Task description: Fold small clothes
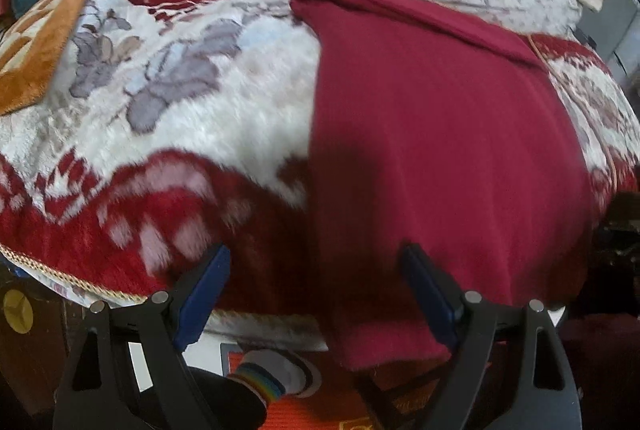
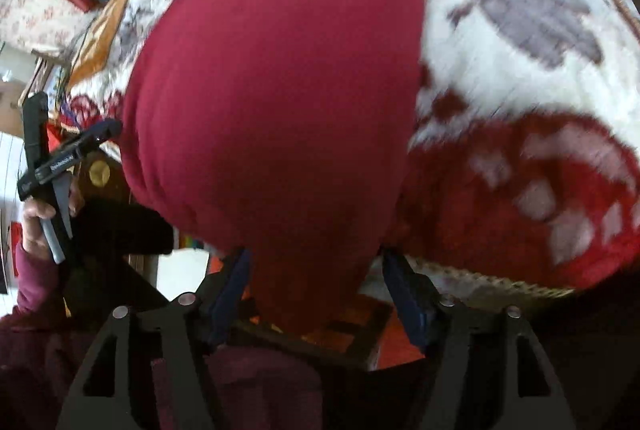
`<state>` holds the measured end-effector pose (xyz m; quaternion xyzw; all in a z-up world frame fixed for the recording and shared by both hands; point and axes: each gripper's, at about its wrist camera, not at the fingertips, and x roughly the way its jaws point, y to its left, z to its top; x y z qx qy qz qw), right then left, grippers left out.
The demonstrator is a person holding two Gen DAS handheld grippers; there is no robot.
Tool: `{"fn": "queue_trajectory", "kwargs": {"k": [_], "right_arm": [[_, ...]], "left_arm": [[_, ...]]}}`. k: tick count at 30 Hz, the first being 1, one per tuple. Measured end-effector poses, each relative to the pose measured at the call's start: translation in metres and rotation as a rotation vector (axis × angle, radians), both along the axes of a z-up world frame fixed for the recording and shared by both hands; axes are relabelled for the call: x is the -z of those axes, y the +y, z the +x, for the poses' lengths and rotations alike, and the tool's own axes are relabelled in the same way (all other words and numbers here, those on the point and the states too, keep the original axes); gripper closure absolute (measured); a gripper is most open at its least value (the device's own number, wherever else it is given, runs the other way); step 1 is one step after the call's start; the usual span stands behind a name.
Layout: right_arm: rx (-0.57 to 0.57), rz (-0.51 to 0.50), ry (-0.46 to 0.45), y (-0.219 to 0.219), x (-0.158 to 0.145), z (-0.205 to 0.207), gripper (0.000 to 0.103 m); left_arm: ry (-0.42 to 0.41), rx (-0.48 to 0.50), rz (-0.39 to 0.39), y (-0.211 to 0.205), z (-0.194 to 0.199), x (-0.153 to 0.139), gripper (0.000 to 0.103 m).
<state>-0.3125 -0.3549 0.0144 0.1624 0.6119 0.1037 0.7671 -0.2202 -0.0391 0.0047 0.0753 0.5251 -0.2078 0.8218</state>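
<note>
While both grippers gape | maroon garment (image 1: 440, 134) long axis runs off blanket (image 1: 224, 98) edge

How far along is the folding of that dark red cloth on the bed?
Done: the dark red knit garment lies as a long flat strip on the fluffy red-and-white floral blanket, its far end seemingly turned over. In hand: nothing; the left tongs and right tongs are open at its near end, which hangs over the bed edge. Left: probably folding it shorter.
</note>
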Motion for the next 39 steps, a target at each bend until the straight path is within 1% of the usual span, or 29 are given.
{"fn": "queue_trajectory", "kwargs": {"k": [6,12,14,16,17,18,19,20,21,22,23,24,25,27,28,30,32,34,35,36,38,39], "right_arm": [[-0.017,0.034,0.04,0.009,0.014,0.005,0.029],[-0.054,0.039,0.02,0.018,0.013,0.004,0.029],[-0.045,0.041,0.023,0.018,0.016,0.006,0.031],[-0.028,0.04,0.031,0.017,0.021,0.008,0.044],[-0.021,0.039,0.033,0.016,0.022,0.009,0.056],[-0.018,0.038,0.03,0.016,0.023,0.01,0.07],[-0.018,0.041,0.025,0.015,0.022,0.01,0.078],[-0.021,0.052,0.018,0.014,0.02,0.01,0.084],[-0.025,0.061,0.007,0.014,0.017,0.009,0.088],[-0.031,0.063,-0.002,0.014,0.014,0.007,0.09],[-0.038,0.065,-0.012,0.014,0.011,0.006,0.091],[-0.047,0.066,-0.021,0.013,0.007,0.005,0.091],[-0.05,0.064,-0.028,0.014,0.005,0.005,0.091],[-0.059,0.065,-0.038,0.014,0.001,0.004,0.091],[-0.061,0.067,-0.041,0.013,0.001,0.003,0.091],[-0.063,0.072,-0.042,0.012,0.001,0.003,0.091],[-0.041,0.095,-0.031,0.007,0.006,0.003,0.091],[-0.03,0.128,-0.042,-0.006,0.006,-0.001,0.091],[-0.022,0.162,-0.064,-0.01,-0.001,-0.001,0.092],[-0.013,0.207,-0.087,-0.015,-0.008,-0.001,0.093],[0.016,0.282,-0.14,-0.026,-0.027,0.001,0.093],[0.033,0.315,-0.186,-0.033,-0.041,0.004,0.093]], "left_arm": [[0.038,0.012,-0.01,-0.001,-0.005,0.009,0.017],[0.066,0.033,-0.019,-0.001,-0.006,0.01,0.017],[0.069,0.032,-0.019,-0.002,-0.006,0.012,0.017],[0.067,0.036,-0.013,-0.002,-0.007,0.013,0.017],[0.064,0.038,-0.006,-0.003,-0.008,0.013,0.018],[0.06,0.041,0.005,-0.004,-0.009,0.013,0.02],[0.058,0.041,0.013,-0.004,-0.008,0.014,0.027],[0.054,0.042,0.029,-0.004,-0.009,0.014,0.033],[0.051,0.046,0.037,-0.004,-0.009,0.014,0.036],[0.053,0.047,0.033,-0.004,-0.01,0.012,0.044],[0.072,0.061,-0.001,-0.004,-0.01,0.01,0.077],[0.115,0.073,-0.049,-0.004,-0.01,0.009,0.086],[0.121,0.069,-0.062,-0.004,-0.01,0.008,0.087],[0.101,0.091,-0.027,-0.01,-0.013,0.007,0.087],[0.104,0.089,-0.027,-0.011,-0.012,0.007,0.087],[0.117,0.082,-0.044,-0.01,-0.011,0.007,0.087],[0.124,0.079,-0.055,-0.009,-0.01,0.005,0.088],[0.142,0.069,-0.1,-0.006,-0.009,0.001,0.089],[0.151,0.069,-0.145,-0.002,-0.008,-0.005,0.089],[0.151,0.069,-0.195,0.002,-0.005,-0.015,0.089],[0.134,0.064,-0.249,0.005,-0.001,-0.032,0.089],[0.116,0.057,-0.282,0.007,0.005,-0.045,0.089]]}}
